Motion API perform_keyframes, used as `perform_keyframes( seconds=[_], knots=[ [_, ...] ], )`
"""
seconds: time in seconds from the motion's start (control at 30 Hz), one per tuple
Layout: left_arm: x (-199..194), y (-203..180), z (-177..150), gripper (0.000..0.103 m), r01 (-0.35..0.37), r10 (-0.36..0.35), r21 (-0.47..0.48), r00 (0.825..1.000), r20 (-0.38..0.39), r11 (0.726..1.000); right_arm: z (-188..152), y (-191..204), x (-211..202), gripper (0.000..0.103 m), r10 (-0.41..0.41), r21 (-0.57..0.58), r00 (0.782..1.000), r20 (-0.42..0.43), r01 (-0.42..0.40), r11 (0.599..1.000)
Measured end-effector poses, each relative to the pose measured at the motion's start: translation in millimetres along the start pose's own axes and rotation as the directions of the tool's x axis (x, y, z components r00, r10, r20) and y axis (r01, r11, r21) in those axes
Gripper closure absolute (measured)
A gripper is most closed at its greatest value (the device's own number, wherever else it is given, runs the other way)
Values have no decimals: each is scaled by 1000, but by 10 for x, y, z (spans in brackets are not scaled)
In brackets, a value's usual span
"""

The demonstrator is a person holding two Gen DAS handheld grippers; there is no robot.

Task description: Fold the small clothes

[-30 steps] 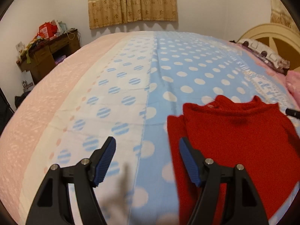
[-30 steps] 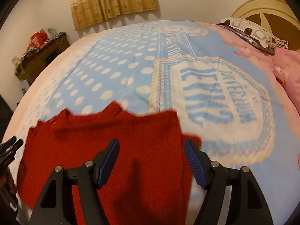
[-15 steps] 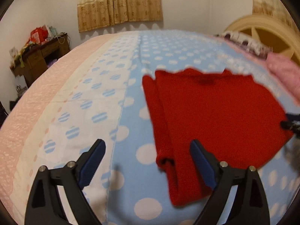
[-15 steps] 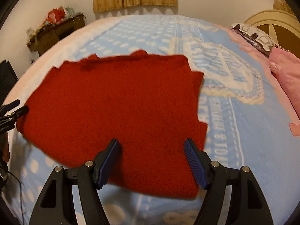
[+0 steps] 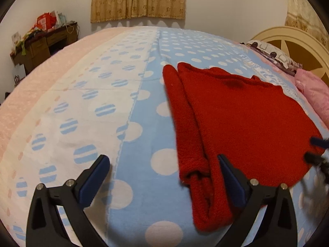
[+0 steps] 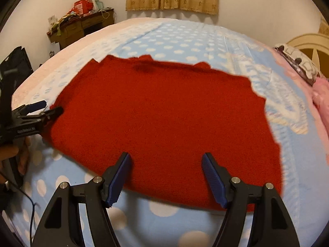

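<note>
A red knit sweater (image 5: 242,119) lies flat on the bed, its left sleeve (image 5: 185,127) folded along the body. It also fills the middle of the right wrist view (image 6: 164,119). My left gripper (image 5: 164,177) is open and empty, low over the bedspread beside the sleeve's cuff, with its right finger over the sweater's near left edge. My right gripper (image 6: 165,177) is open and empty over the sweater's near hem. The left gripper also shows at the left of the right wrist view (image 6: 41,109), at the sweater's left edge.
The bedspread (image 5: 92,103) is blue and white with dots, pink at the left. A pink pillow (image 5: 314,94) and a patterned pillow (image 5: 273,53) lie by the headboard (image 5: 298,47). A cluttered wooden desk (image 5: 43,41) stands at the far left wall.
Both grippers have pulled back toward the near edge of the bed, so the whole sweater now lies ahead of them. Both stay open and the sweater looks unmoved.
</note>
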State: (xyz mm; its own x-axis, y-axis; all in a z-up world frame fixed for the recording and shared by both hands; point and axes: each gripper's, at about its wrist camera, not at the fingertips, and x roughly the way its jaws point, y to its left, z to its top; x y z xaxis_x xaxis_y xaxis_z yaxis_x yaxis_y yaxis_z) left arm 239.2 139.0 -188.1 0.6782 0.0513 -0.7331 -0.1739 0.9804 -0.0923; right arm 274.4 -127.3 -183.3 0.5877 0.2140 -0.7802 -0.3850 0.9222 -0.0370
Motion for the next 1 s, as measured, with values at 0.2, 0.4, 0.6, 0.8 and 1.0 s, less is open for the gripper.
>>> perform_keyframes(
  seconds=[0.2, 0.4, 0.6, 0.8, 1.0],
  knots=[
    [17, 39, -20, 0, 38, -39, -26, 999, 0, 999, -108, -31, -3, 31, 3, 14, 1000, 11, -4, 1000],
    [18, 59, -22, 0, 58, -58, -29, 998, -4, 998, -123, 55, -24, 31, -50, -19, 999, -11, 49, 999],
    [-51, 116, -52, 0, 90, -90, -20, 996, -5, 996, -100, 58, -3, 30, -63, -22, 998, -29, 62, 998],
    [-179, 244, -97, 0, 127, -127, -23, 992, 1, 992, -90, 141, -48, 30, -107, -52, 994, -10, 106, 993],
    [-310, 345, -116, 0, 109, -108, -15, 993, 43, 994, -101, 108, -20, 30, -81, -24, 997, -8, 80, 996]
  ],
)
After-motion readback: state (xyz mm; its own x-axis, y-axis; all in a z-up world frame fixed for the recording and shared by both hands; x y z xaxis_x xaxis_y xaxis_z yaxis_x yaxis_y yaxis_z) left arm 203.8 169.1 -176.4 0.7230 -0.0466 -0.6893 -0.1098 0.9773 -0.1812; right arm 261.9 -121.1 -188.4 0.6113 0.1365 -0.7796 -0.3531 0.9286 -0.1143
